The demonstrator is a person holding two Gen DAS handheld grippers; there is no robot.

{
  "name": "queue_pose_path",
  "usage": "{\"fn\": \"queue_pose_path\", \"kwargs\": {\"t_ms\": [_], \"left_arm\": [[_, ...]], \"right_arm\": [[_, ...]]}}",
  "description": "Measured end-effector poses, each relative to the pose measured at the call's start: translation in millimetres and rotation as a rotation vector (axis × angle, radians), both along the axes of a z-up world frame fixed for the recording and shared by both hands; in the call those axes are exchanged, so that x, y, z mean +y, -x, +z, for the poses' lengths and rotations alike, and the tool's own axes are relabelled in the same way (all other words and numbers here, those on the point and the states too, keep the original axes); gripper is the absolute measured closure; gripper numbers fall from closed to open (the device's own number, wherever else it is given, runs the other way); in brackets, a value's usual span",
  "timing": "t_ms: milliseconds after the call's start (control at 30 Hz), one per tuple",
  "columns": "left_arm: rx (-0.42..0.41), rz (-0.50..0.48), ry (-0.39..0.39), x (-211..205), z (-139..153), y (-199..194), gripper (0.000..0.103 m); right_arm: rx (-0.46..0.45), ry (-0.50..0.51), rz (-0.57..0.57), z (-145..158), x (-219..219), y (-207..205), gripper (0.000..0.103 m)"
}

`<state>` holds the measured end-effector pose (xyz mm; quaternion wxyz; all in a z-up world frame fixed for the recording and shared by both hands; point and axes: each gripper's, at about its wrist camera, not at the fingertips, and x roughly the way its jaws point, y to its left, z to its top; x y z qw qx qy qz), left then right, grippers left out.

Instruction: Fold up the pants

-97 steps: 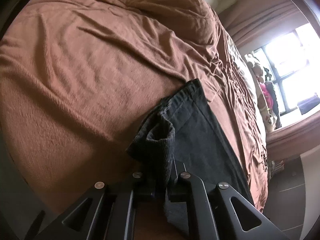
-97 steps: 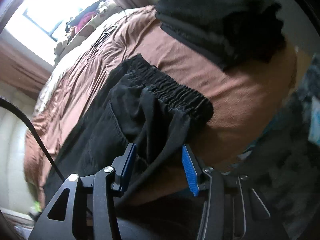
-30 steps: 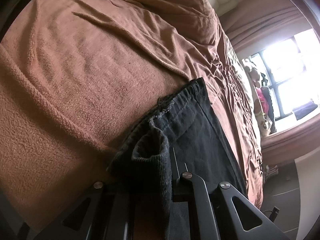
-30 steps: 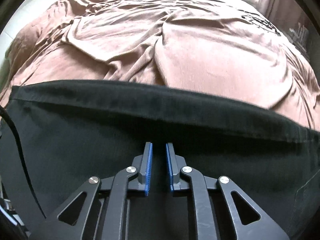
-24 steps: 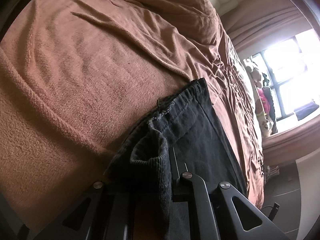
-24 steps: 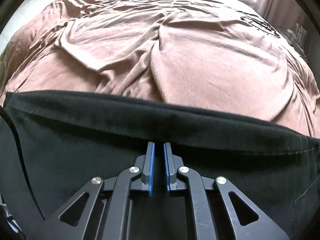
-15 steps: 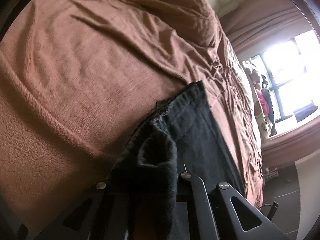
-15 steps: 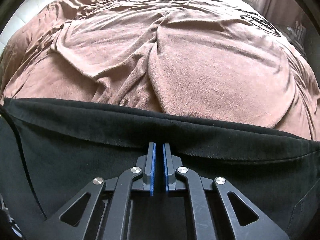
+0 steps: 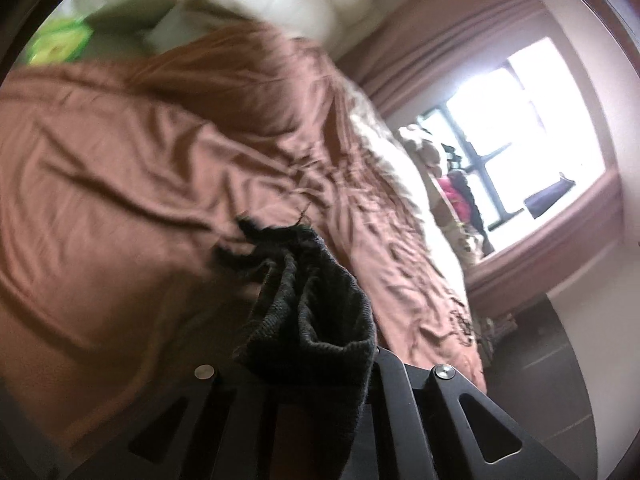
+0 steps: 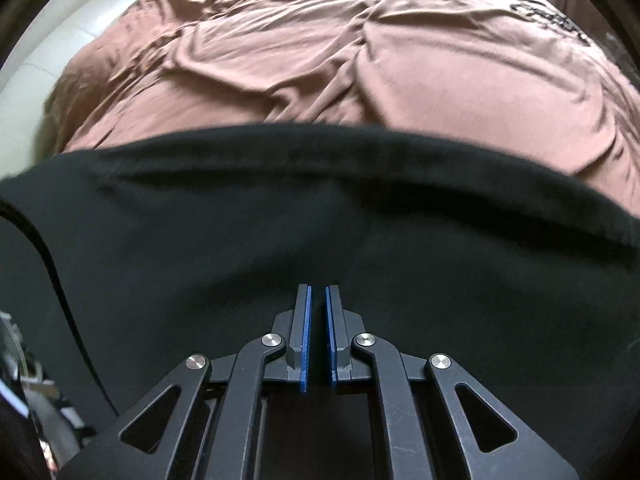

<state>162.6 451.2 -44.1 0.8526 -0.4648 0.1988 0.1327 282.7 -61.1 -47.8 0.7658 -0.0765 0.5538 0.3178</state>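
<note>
Left wrist view first: your left gripper is clamped on a bunched wad of the black pants, ribbed fabric spilling over the fingers so you can't see the pads at all. The wad sits up off the brown blanket, with the window off to the right. The picture's smeared, so you're moving pretty quick here.

My guess is you're lifting this end to carry it over for the fold. If so, bring it up smoothly, because a bunched hold like that can drag the lower layer along and leave it crooked. Keep the held edge square to the rest of the pants and don't let go until it's lined up.

Right wrist view: your right gripper has its blue pads nearly together, pointing down at the flat spread of the pants lying across the blanket. No fold of cloth shows in the thin gap, so it looks closed on nothing, maybe just pressing. If it's your anchor, keep it put while the left does the travelling.

Versus a second ago: the left view sat low with the waistband lying on the blanket; now the cloth is raised and the headboard shows. The right pads have closed up a touch.
</note>
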Motion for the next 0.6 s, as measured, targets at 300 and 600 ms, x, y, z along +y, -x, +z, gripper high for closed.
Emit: {"fn": "queue_pose_path", "kwargs": {"t_ms": [300,600], "left_arm": [[-0.101,-0.088,-0.082,-35.6,78.0,-23.3,0.098],[-0.188,-0.189,-0.173,-85.9,145.0,-46.7,0.098]], "right_arm": [[0.029,0.009,-0.012,8.5,-36.1,50.7,0.099],[0.069,-0.039,0.026,20.6,-62.7,93.9,0.099]]}}
